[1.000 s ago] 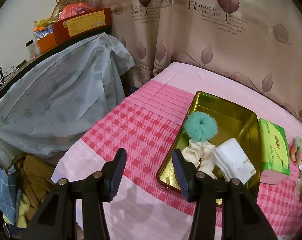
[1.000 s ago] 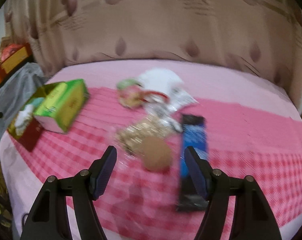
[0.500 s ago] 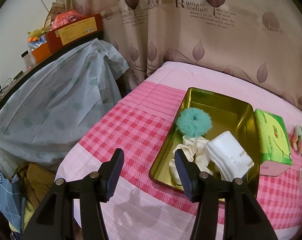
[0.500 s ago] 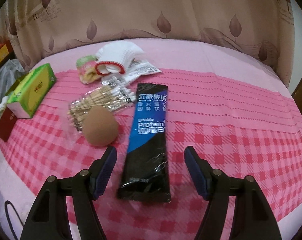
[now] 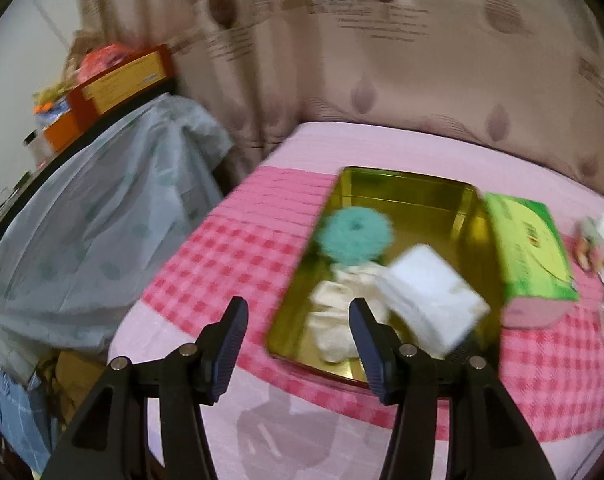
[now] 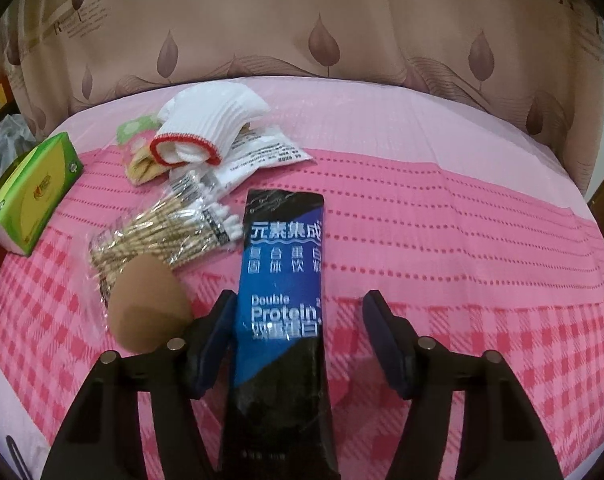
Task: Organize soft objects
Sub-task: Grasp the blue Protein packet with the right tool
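Now our right gripper (image 6: 300, 320) straddles the black-and-blue protein sachet (image 6: 281, 308), jaws just closing in, left pad touching its edge, right pad still apart, so nothing is gripped. Just beside it lie the brown sponge (image 6: 148, 308), the cotton swabs (image 6: 170, 232) and, further off, the white glove (image 6: 210, 124). Our left gripper (image 5: 298, 332) hangs open and empty before the gold tin (image 5: 401, 196), which already holds the teal scrunchie (image 5: 353, 236), a cream cloth (image 5: 337, 320) and a white tissue pack (image 5: 429, 296). We judge the sorting partly done; sponge and glove remain.
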Tool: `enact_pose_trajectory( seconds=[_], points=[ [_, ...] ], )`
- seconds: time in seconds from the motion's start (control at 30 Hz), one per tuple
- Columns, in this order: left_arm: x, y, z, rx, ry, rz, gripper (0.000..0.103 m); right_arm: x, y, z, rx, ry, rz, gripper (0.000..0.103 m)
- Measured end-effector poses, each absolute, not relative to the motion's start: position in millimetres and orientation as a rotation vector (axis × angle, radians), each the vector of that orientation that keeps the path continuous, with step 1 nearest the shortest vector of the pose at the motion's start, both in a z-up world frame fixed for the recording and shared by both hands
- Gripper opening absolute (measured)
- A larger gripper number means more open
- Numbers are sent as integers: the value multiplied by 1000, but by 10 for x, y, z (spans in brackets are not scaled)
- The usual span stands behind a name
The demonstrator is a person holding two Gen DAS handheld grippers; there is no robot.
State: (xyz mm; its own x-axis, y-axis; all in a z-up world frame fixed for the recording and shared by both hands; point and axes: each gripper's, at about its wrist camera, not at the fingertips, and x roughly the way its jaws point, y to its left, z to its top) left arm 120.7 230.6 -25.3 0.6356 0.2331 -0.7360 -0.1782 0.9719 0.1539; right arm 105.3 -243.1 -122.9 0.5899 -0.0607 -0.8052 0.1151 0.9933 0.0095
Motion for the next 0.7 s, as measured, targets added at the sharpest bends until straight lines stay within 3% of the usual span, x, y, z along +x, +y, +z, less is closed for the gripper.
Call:
enact_pose_trajectory(
  seconds=[0.1,0.7],
  points=[
    [1160,2042,-247,113,838,157,54,1069,-2427,-1216,53,927,-96,37],
    [1136,140,-449,278,890,-406,54,860,-2986,-1239,152,913,-168,35]
  ],
)
